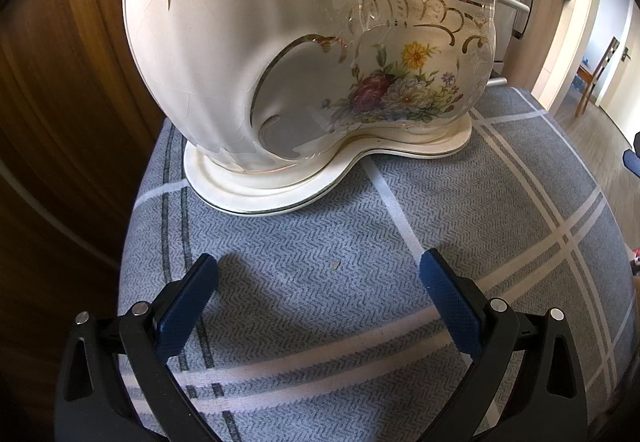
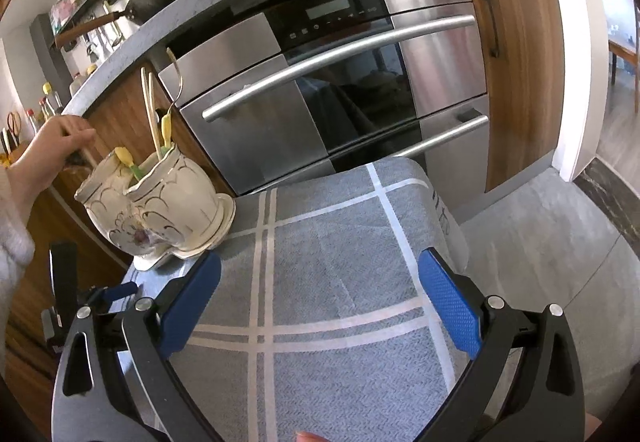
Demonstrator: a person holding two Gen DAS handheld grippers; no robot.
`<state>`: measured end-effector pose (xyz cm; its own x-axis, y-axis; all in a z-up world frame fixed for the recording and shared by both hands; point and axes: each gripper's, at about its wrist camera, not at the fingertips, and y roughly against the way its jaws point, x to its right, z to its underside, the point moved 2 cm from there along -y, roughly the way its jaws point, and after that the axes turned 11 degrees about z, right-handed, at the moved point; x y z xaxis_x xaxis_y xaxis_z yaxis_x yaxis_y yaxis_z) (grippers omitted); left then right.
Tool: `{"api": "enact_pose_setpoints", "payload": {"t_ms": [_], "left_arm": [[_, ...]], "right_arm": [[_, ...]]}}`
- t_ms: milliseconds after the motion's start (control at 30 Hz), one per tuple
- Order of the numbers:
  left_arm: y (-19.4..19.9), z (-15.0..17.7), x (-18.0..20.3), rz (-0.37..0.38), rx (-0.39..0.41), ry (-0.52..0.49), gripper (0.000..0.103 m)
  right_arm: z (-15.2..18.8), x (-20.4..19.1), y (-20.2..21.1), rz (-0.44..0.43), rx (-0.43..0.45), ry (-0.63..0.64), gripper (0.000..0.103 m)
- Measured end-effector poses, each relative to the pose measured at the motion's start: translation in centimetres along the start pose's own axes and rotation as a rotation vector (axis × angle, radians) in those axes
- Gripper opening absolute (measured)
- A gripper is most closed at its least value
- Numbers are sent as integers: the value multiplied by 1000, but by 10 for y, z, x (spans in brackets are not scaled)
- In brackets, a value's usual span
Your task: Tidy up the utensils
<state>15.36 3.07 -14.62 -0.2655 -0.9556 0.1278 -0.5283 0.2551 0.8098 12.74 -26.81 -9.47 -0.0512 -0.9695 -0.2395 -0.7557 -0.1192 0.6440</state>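
From the left wrist, the left gripper (image 1: 319,276) hovered with fingers spread and empty just before the ceramic holder (image 1: 304,54), which stood on the cloth-covered worktop (image 1: 460,226).

From the right wrist, the right gripper (image 2: 320,278) was likewise spread and empty; utensils (image 2: 162,122) stood in the holder. A careless nudge could probably tip the tall holder.

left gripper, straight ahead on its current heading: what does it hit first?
Probably the ceramic utensil holder: the open left gripper points at its base over bare checked cloth, with nothing between them. The tilt is unclear, so it might graze the cloth first.
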Motion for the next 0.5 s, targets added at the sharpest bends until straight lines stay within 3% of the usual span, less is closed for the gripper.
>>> {"api": "enact_pose_setpoints", "payload": {"t_ms": [500], "left_arm": [[1, 0, 0, 0, 1, 0, 99]], "right_arm": [[5, -24, 14, 54, 44, 81, 97]]}}
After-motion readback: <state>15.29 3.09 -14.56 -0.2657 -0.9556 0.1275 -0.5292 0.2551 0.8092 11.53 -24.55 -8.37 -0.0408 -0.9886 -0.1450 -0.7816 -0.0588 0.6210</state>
